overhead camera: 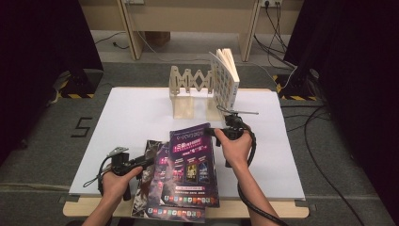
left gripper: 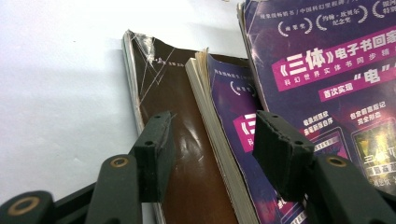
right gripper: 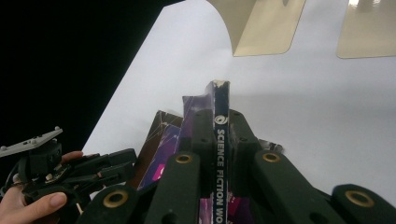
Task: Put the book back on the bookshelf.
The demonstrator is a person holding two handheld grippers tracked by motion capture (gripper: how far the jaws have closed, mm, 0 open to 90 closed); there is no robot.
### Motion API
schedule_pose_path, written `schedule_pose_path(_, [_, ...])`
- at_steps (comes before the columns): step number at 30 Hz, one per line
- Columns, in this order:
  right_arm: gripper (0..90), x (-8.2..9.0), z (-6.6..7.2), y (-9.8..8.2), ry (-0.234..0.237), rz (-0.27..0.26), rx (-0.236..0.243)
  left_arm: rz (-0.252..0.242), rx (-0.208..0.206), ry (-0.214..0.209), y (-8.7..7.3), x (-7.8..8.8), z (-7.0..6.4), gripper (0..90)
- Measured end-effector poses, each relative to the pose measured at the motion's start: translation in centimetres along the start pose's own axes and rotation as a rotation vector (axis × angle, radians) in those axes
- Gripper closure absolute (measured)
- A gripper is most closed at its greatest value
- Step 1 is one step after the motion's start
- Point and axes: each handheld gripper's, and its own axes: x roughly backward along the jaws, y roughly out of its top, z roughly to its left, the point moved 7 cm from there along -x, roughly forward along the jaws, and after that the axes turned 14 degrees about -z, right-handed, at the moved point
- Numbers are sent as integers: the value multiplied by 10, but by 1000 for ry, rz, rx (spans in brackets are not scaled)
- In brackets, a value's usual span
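We see the right gripper (right gripper: 215,135) clamped on the spine of a purple book (overhead camera: 194,162), lifted at the table's (overhead camera: 131,113) near edge; its lower end is cut off in the right gripper view, where the spine reads "SCIENCE FICTION WO…". The left gripper (left gripper: 212,140) has its jaws wide, nothing pressed between them, over two more books: a brown book (left gripper: 182,140) and a second purple book (left gripper: 229,107) partly hidden beneath. The top cover shows "三体". A wooden rack (overhead camera: 190,87) stands behind.

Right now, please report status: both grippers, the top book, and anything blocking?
Right gripper shut on top book spine, edge lifted. Left gripper open over lower books, gripping nothing. Wooden rack ahead, one book standing in it.
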Motion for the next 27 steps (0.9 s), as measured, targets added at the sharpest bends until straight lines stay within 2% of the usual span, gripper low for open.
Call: schedule_pose_path(27, [844, 8, 2, 13, 7, -30, 12, -1, 11, 5, 1, 1, 2, 465])
